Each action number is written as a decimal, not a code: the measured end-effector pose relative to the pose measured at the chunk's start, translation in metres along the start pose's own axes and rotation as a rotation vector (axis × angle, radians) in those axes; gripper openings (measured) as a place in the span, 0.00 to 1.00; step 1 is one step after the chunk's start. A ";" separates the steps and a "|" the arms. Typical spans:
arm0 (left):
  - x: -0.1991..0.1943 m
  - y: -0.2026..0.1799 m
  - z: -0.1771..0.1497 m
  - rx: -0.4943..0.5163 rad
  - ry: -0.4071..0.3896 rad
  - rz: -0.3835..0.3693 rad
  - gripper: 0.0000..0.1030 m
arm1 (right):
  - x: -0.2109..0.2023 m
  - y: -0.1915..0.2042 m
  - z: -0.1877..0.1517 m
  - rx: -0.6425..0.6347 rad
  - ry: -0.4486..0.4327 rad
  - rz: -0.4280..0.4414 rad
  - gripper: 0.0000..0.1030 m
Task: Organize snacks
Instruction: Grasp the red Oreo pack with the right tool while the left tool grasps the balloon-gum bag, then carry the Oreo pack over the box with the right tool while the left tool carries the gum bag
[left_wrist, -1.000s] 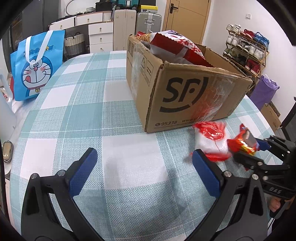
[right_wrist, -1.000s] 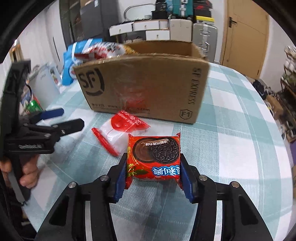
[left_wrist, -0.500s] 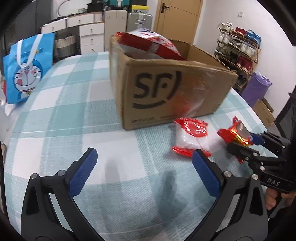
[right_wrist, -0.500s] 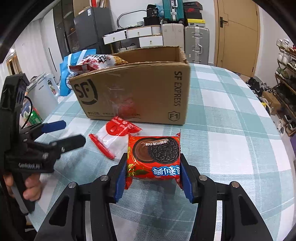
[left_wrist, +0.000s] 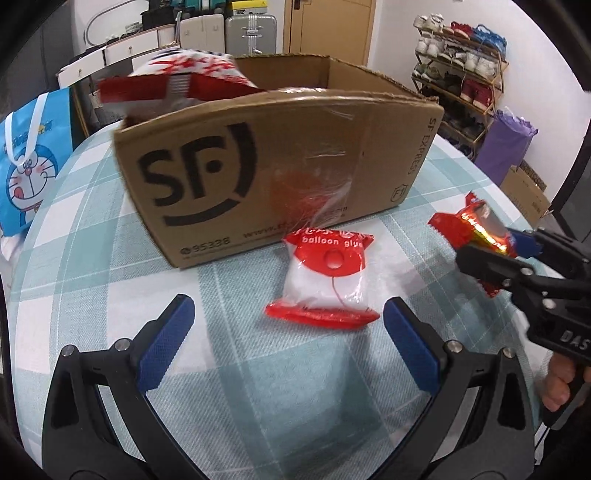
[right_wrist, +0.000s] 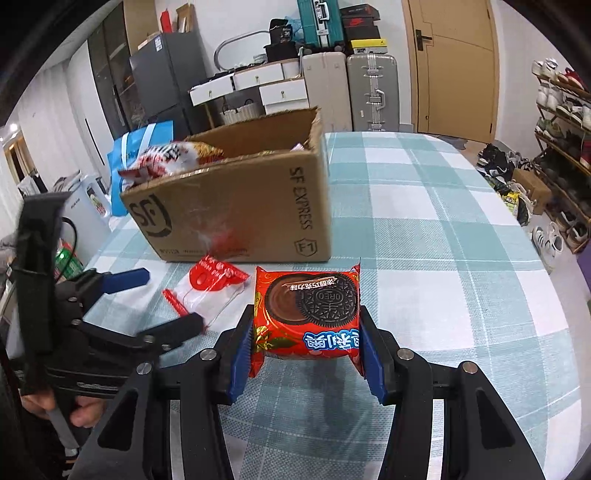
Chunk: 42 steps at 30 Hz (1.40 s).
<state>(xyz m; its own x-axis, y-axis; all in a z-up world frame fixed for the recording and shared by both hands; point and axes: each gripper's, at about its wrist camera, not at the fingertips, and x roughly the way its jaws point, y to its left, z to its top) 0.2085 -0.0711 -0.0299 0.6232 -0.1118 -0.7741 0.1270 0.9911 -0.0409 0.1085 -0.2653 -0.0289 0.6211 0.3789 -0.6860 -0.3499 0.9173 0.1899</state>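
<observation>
While the right tool (right_wrist: 306, 343) grips the Oreo pack (right_wrist: 308, 314), checked tablecloth (right_wrist: 443, 258) lies bare.

A wooden door (right_wrist: 456, 66) stands in the white far wall, with silver suitcases (right_wrist: 373, 92) and white drawer units (right_wrist: 258, 83) beside it. A dark fridge (right_wrist: 162, 77) stands left. A shoe rack (left_wrist: 461, 62) lines the right wall, a purple bag (left_wrist: 504, 138) beside it.

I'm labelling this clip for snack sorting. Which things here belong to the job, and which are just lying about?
Part of the job:
- Oreo packet, clamped in the right claw
- cardboard box holding a red-and-white snack bag
- left claw, open

Lying about:
- balloon glue packet
- blue cartoon bag
- suitcases
- shoe rack
</observation>
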 end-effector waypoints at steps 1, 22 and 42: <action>0.003 -0.004 0.002 0.008 0.006 0.005 0.99 | -0.003 -0.003 0.001 0.007 -0.007 0.000 0.50; -0.019 -0.036 -0.002 0.088 -0.076 -0.039 0.60 | -0.018 -0.003 0.004 0.018 -0.042 0.025 0.50; -0.049 -0.016 -0.030 0.093 -0.019 -0.030 0.60 | -0.022 0.002 0.004 0.010 -0.047 0.036 0.50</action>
<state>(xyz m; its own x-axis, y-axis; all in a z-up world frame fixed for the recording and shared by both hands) 0.1529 -0.0795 -0.0106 0.6328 -0.1435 -0.7609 0.2164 0.9763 -0.0042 0.0967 -0.2713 -0.0108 0.6405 0.4165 -0.6452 -0.3658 0.9042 0.2206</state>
